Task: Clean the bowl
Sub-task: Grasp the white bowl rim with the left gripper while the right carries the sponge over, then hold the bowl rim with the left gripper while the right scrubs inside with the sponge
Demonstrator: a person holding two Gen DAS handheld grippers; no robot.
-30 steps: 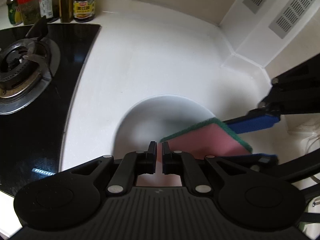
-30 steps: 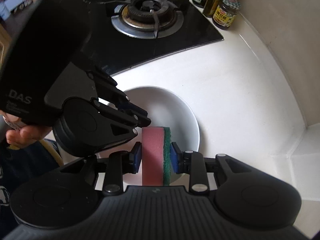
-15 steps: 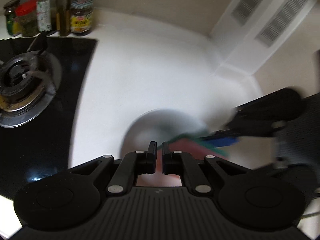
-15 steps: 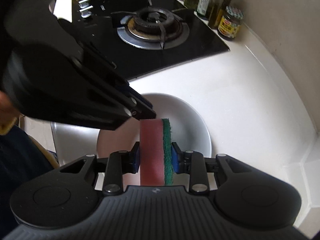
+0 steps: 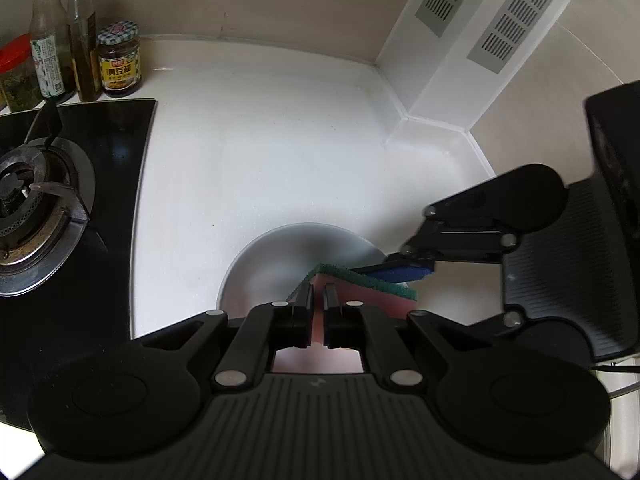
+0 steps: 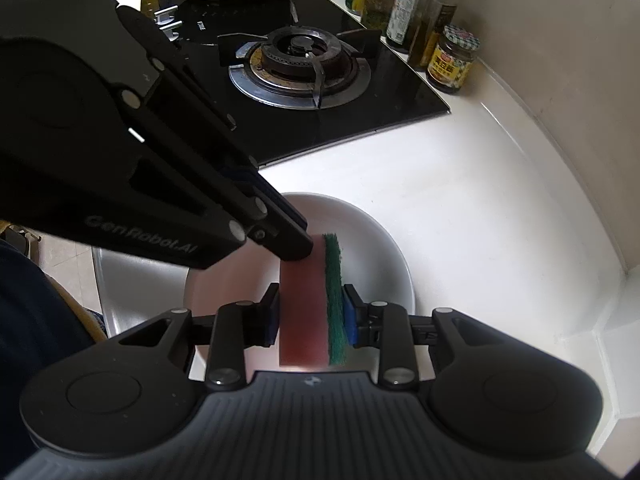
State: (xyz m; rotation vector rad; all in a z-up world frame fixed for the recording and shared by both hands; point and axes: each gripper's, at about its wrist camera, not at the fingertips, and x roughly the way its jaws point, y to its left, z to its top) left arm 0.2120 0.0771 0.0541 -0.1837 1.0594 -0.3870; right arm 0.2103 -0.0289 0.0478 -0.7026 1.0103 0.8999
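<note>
While the right gripper (image 6: 310, 314) clamps the sponge (image 6: 310, 312) upright, long axis running away from the camera, the bowl (image 6: 372, 240) sits directly beneath on the counter (image 6: 460, 200). The left gripper (image 5: 316, 304), pinched shut and empty, hovers just beside. Only the right view shows its tips touching the sponge's pink face.

The round white ceramic bowl (image 6: 376, 248) sits on the white stone worktop (image 6: 480, 208) near its front edge. The black glass gas hob (image 6: 360, 92) lies behind it, with glass bottles and jars (image 6: 424, 20) along the hob's right edge by the wall.
</note>
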